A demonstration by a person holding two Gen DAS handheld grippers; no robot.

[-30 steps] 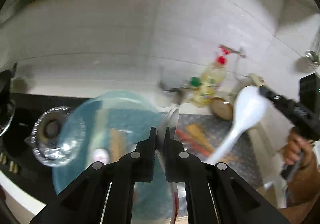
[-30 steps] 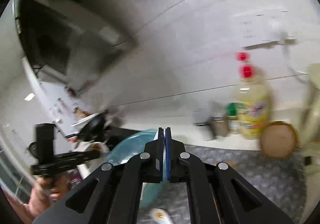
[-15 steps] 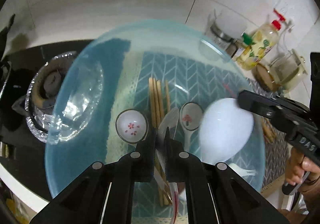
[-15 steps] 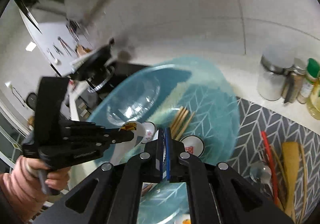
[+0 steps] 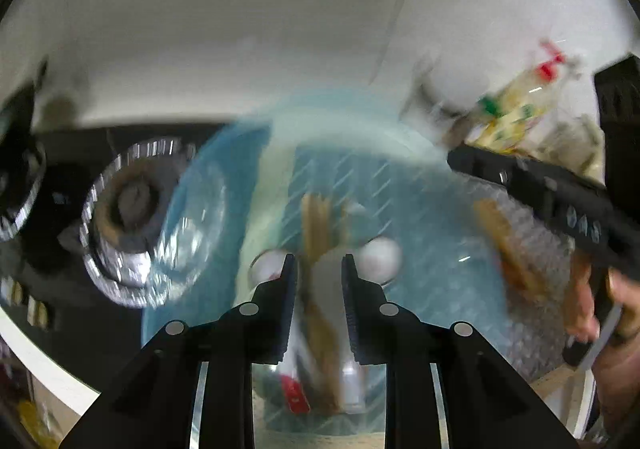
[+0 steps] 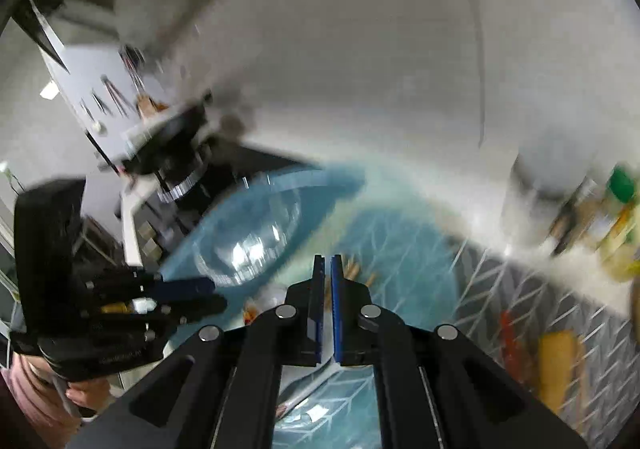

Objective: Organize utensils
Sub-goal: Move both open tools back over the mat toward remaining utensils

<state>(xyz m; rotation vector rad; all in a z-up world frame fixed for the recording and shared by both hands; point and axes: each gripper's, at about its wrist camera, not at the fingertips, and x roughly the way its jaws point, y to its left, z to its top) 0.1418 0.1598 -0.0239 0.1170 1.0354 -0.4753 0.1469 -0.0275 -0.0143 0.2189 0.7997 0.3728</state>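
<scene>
The utensils lie in the blue bowl (image 5: 420, 185), a wide translucent basin on a chevron-patterned mat: a bundle of wooden chopsticks (image 5: 316, 221) runs down its middle, with one small white spoon (image 5: 382, 255) just right of it and another white spoon bowl (image 5: 268, 263) just left. Directly above the chopsticks hangs the left gripper (image 5: 319, 269) — its jaws have just been opening and now stand apart, and a pale grey utensil shows blurred in the gap, though whether the pads touch it cannot be told. A clear glass bowl (image 6: 248, 237) sits inside the blue one at its stove side, next to the foil-ringed burner (image 5: 132, 209). The right gripper (image 6: 327, 269) points down over the blue bowl's near part with its blue pads drawn nearly together and nothing seen between them. Outside the bowl, on the grey mat (image 6: 500, 289), lie a wooden spatula (image 6: 558, 361) and a red-handled tool (image 6: 510, 333); an oil bottle (image 5: 516, 117) stands by the tiled wall — heavily blurred.
</scene>
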